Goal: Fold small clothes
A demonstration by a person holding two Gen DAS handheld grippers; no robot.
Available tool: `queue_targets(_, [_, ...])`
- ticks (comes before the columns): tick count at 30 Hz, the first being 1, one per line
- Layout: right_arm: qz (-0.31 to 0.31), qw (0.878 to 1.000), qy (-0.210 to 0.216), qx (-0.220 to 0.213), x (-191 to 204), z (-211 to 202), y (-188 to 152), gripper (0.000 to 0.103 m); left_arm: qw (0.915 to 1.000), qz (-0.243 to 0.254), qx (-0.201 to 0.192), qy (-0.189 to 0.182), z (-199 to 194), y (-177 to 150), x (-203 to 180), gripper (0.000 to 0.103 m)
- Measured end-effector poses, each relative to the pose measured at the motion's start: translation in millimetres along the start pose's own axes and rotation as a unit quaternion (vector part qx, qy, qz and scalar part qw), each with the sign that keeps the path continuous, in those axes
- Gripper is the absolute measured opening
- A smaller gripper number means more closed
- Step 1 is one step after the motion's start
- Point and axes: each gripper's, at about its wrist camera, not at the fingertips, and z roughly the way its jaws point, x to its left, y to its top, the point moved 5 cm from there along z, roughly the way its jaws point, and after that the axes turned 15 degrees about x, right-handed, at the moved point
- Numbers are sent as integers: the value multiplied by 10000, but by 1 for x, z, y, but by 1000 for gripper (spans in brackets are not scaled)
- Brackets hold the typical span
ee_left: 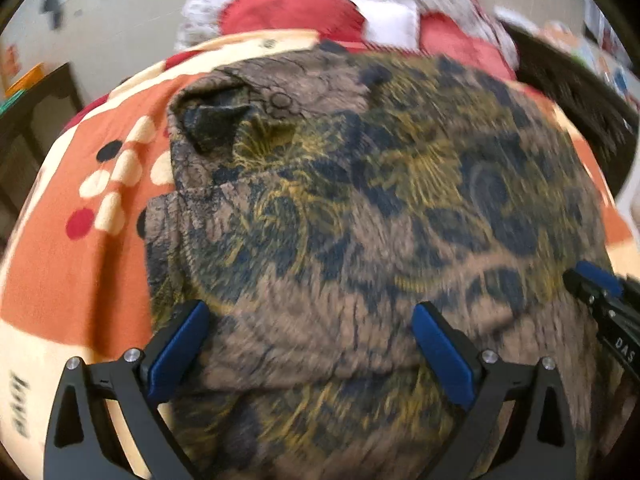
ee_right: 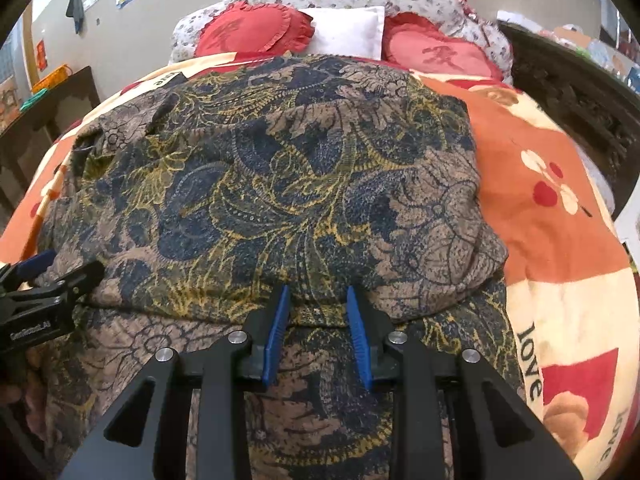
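Observation:
A brown garment [ee_left: 360, 200] with a navy and yellow floral print lies spread on the bed, its near part folded over itself [ee_right: 280, 180]. My left gripper [ee_left: 310, 312] is open wide just above the cloth near its left edge, with nothing pinched between the blue pads. It also shows at the left edge of the right wrist view as the left gripper [ee_right: 60, 270]. My right gripper [ee_right: 318, 294] has its blue pads closed narrowly on a bunched fold at the garment's near edge. The right gripper [ee_left: 596, 284] pokes in from the right of the left wrist view.
An orange and cream blanket [ee_right: 540, 220] with flower prints and "love" lettering covers the bed under the garment. Red heart cushions [ee_right: 248, 28] and a white pillow [ee_right: 348, 28] lie at the head. A dark side table [ee_right: 48, 112] stands to the left and a dark carved frame [ee_right: 568, 92] to the right.

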Motion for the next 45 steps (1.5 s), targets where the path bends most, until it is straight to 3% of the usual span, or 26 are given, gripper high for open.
queue_targets(3, [-379,9989,-92,262,-1,-10,-22,34,9991,324,-146,-225,-36,-17,17,101])
queue_targets(5, [-579,9979,-132,267,-2,-18,-42,37,9982,478,-359,-106,-63,-36,38,101])
queue_targets(7, [-626,9979,-135,80,-4,-23,-60,39,9980,445,-441,16,-83,-59,64,101])
queue_targets(9, [-651,9974,-232,-210,-3,-26,-71,40,9988,259,-393,-133,-93,-86,88,101])
queue_targets(14, [-841,9927,-753,-430,6,-25,-74,43,9943,-243,128,-1031,-86,-166,110,100])
queue_targets(20, [-700,9953,-478,-465,-1,-25,-71,46,9792,-98,-356,-1995,-126,-228,73,100])
queue_targets(22, [-692,9955,-443,-469,-2,-24,-70,46,9740,70,-342,-2238,-132,-239,63,100])
queue_targets(24, [-709,9951,-487,-479,0,-24,-71,46,9750,194,-304,-2191,-129,-243,56,100])
queue_targets(29, [-724,9948,-516,-488,0,-24,-71,46,9679,169,48,-2506,-116,-250,51,100])
queue_targets(36, [-722,9949,-511,-488,0,-24,-71,46,9675,203,291,-2505,-98,-268,51,99])
queue_targets(42, [-722,9949,-513,-490,0,-24,-71,46,9570,44,281,-2887,-97,-266,50,103])
queue_targets(45, [-724,9948,-517,-490,0,-24,-71,46,9395,90,443,-3396,-100,-271,46,102])
